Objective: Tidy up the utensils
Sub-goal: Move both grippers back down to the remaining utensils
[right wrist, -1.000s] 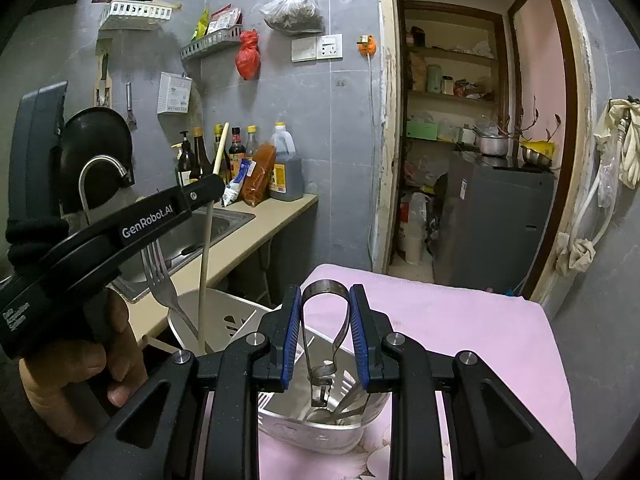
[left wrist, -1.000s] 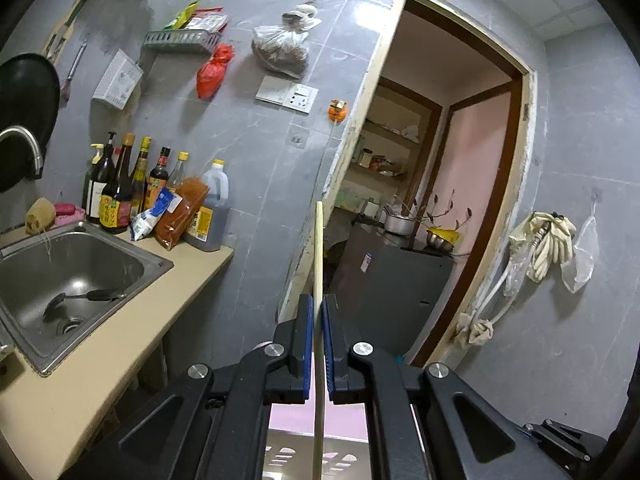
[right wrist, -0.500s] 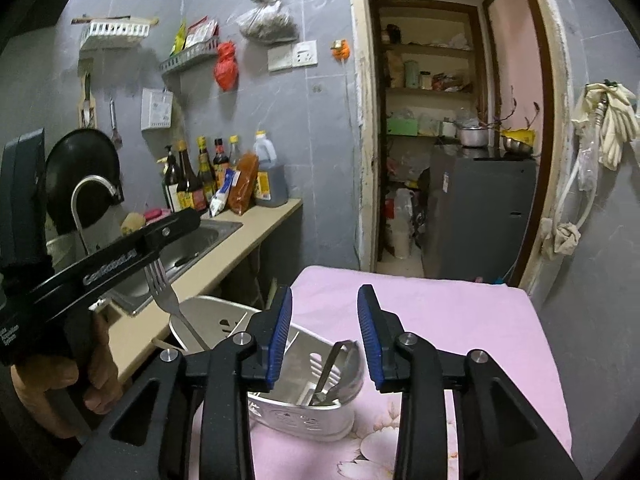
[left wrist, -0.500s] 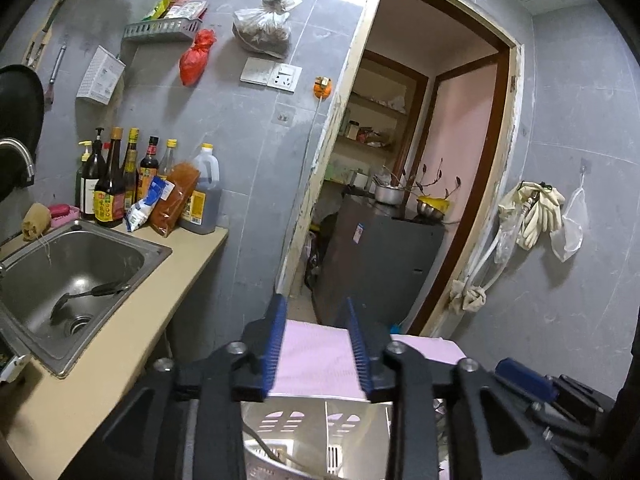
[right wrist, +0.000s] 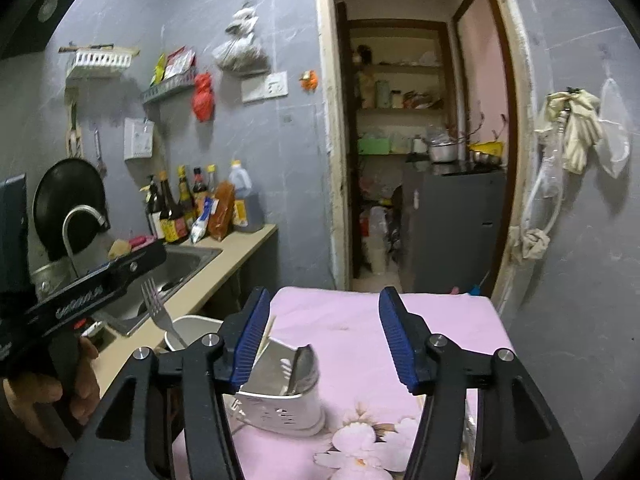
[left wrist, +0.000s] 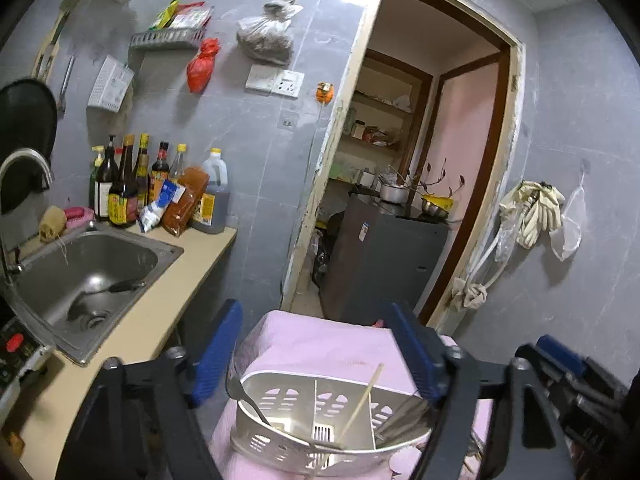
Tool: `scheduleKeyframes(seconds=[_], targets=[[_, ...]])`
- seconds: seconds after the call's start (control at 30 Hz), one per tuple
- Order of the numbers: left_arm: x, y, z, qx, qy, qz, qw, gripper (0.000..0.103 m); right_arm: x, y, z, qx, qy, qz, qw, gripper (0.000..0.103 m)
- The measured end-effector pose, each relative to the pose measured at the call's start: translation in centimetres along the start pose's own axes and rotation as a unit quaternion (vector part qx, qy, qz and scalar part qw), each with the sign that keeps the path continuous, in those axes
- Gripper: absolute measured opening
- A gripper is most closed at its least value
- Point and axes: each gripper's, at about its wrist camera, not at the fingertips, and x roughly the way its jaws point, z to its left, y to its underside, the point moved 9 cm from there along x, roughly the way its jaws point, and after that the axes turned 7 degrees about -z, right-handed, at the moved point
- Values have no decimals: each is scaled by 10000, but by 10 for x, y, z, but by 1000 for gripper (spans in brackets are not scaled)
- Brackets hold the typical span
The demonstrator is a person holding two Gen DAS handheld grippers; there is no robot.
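A white slotted utensil caddy (left wrist: 320,436) stands on the pink cloth-covered table (left wrist: 320,344). In it lean a wooden chopstick (left wrist: 360,404) in the middle compartment, a fork (left wrist: 244,394) at the left and metal utensils at the right. My left gripper (left wrist: 316,352) is open and empty just above the caddy. In the right wrist view the caddy (right wrist: 280,392) sits between and below my open, empty right gripper (right wrist: 324,336); the fork (right wrist: 158,314) sticks up at its left, the chopstick (right wrist: 266,336) beside the left finger.
A steel sink (left wrist: 84,276) with a ladle in it is set in the beige counter (left wrist: 168,304) at the left. Sauce bottles (left wrist: 160,188) stand against the wall. An open doorway (left wrist: 400,184) leads to a grey cabinet. The left gripper body (right wrist: 88,288) shows at left.
My left gripper opened and let the chopstick drop into the caddy. My right gripper opened, released the metal utensil into the caddy, and pulled back and up.
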Motion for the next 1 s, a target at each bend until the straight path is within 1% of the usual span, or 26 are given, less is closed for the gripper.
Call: scheduleKeyframes(seconds=[0.03,0.07,0.1,0.13,0.17,0.23,0.4,0.53,0.73,0.9,1.0], targets=[[-3,-1,-3,48,-6,-21,10000,85,-4,-3,-6,29,40,-48,10000,65],[-7,-3,-8,118,2,-38,9999,90,-9,-7,-11,57,89,-103,9999,68],[-11,-5,-12,164,8,-45,9999,91,-15,-11,-17,88,162,-183,9997,74],[-14,-6,-17,224,16,-60,9997,94,-19,-15,-22,108,208,-235,9994,79],[-17,-8,-21,292,19,-74,9995,96,-23,-18,-27,123,251,-281,9992,81],[-22,-9,-30,426,-3,-97,9990,99,-32,-24,-38,126,365,-380,9985,91],[-33,-11,-52,766,-62,-243,9967,101,-51,-30,-66,84,693,-545,9961,101],[-32,-5,-73,936,-55,-187,9954,101,-59,-27,-92,92,906,-456,9948,102],[-28,10,-107,1160,25,-101,9932,101,-71,-23,-130,59,1155,-449,9923,102],[-26,19,-122,1190,21,-85,9929,101,-69,-15,-158,-57,1241,-199,9921,102],[-24,26,-135,1323,52,-48,9912,101,-70,-9,-176,-39,1320,-96,9912,102]])
